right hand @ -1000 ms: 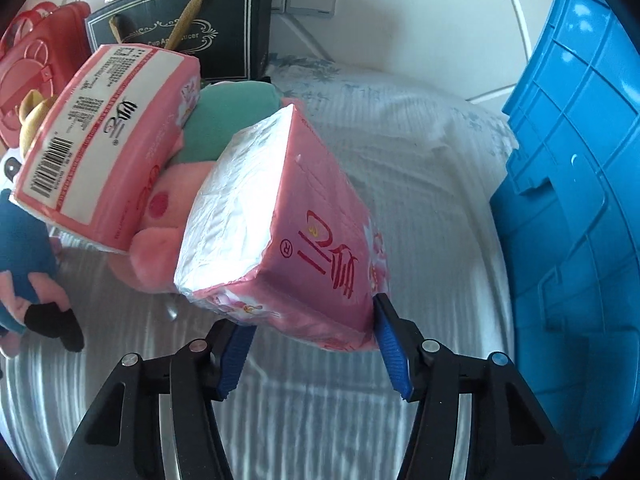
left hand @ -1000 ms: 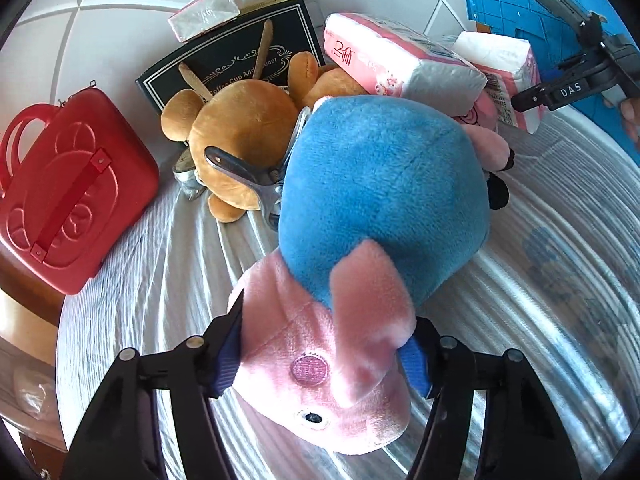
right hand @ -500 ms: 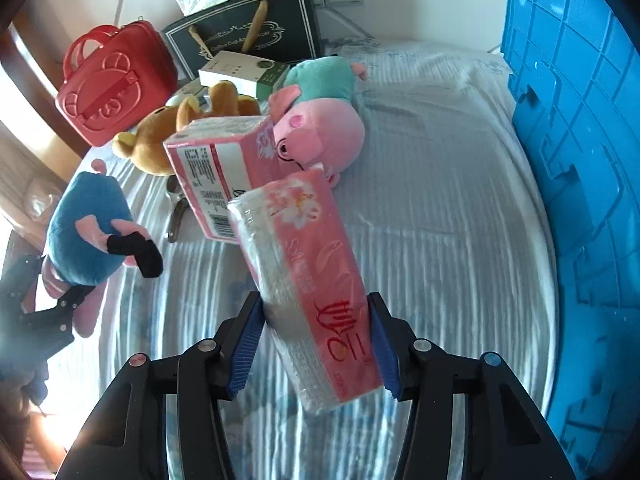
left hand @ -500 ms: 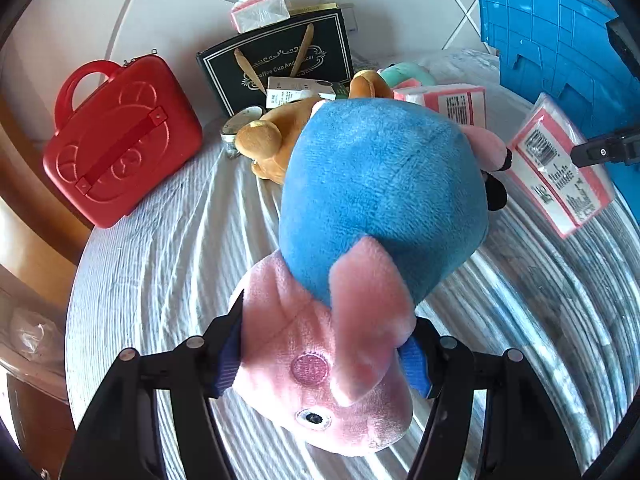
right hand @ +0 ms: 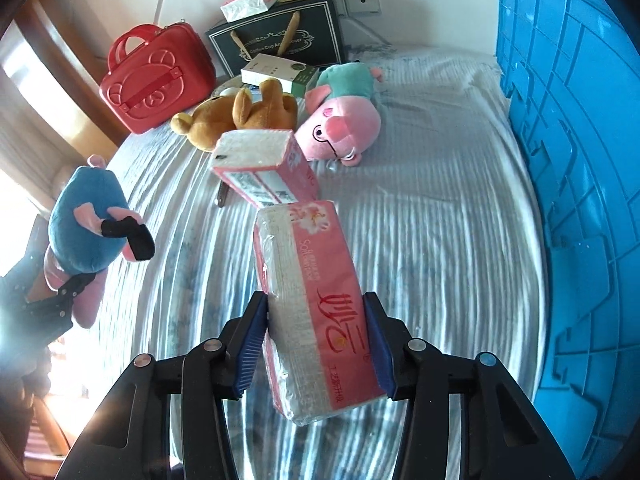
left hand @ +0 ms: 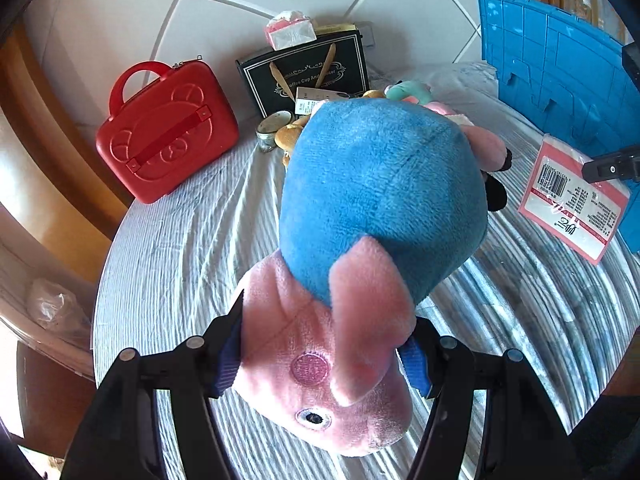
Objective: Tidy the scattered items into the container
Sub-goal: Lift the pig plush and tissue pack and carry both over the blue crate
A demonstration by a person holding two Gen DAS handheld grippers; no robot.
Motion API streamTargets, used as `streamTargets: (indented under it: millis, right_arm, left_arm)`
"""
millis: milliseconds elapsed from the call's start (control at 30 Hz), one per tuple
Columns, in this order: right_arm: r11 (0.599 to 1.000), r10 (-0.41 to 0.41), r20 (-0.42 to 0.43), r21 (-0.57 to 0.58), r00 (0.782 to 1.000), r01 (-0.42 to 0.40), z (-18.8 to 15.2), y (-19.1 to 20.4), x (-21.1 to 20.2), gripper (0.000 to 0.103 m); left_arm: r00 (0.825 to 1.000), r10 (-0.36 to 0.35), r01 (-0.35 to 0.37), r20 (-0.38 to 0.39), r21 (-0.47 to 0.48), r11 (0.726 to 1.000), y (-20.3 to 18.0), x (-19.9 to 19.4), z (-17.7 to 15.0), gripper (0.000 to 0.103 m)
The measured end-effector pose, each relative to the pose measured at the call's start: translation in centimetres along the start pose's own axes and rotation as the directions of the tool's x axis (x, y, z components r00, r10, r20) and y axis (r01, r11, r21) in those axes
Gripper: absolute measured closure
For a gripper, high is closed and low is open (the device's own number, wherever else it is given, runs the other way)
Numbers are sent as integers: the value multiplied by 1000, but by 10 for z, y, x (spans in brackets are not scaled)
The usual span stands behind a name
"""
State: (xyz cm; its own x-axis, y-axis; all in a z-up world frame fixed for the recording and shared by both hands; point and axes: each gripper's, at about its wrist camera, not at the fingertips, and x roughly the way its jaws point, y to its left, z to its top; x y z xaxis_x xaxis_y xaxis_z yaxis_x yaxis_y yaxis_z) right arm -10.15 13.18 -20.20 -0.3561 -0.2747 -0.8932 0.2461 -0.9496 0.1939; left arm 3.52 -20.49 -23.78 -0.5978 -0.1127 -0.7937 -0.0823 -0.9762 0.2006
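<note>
Tissue pack (right hand: 316, 312) pinched in my right claw (right hand: 316, 344), jaws just tightened; left claw (left hand: 326, 354) grips the blue plush pig (left hand: 372, 216), both lifted clear for the blue crate (right hand: 580, 160).

Bright daylight, left-side glare, fisheye warp

Blue-and-pink pig (left hand: 380, 200), pink tissue pack (right hand: 316, 304), red case (right hand: 156, 76), brown bear (right hand: 236, 116), blue crate (right hand: 580, 160), white ribbed bed (right hand: 440, 220).
</note>
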Motion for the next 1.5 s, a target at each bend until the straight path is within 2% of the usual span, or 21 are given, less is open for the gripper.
streamTargets:
  millis: [500,933,1300,1500]
  right_arm:
    - [994,73,45,-83,996,-69,-1,16,-74,57]
    - [981,138,88,-152,987,-123,7,20,-126,57]
    - [965,188,169,-214,968,-150,17,24,-179,57]
    - [961,213,211,-222,954,-165,21,17,-204,57]
  left_arm:
    - [999,41,-38,35,-96,995,-6,-63,13,38]
    - [988,56,-37,141,-137,990,-24,-131,58,38]
    - [975,76,-40,208,-170,985,-28,-168,91,38]
    - [969,60,-18,240,-173,985,-36,-185,114,38]
